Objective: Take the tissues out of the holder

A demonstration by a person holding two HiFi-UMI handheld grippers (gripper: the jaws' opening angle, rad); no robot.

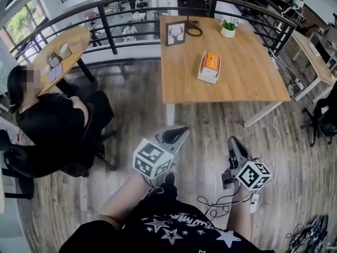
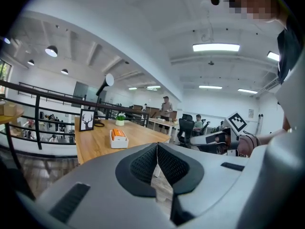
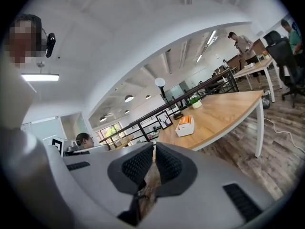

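A white tissue holder (image 1: 209, 67) with an orange pack in it stands near the middle of the wooden table (image 1: 247, 80); it also shows small in the left gripper view as the holder (image 2: 118, 138) and in the right gripper view as the holder (image 3: 185, 126). Both grippers are held low over the floor, well short of the table. My left gripper (image 1: 181, 133) has its pads together with nothing between them, seen at the left gripper (image 2: 157, 147). My right gripper (image 1: 233, 142) is likewise shut and empty, seen at the right gripper (image 3: 154, 148).
On the table stand a framed deer picture (image 1: 175, 33), a coiled black cable (image 1: 194, 29) and a small potted plant (image 1: 228, 27). A person in black sits on an office chair (image 1: 52, 123) at the left. A black railing (image 1: 110, 28) runs behind. Cables and a power strip (image 1: 254, 202) lie on the floor.
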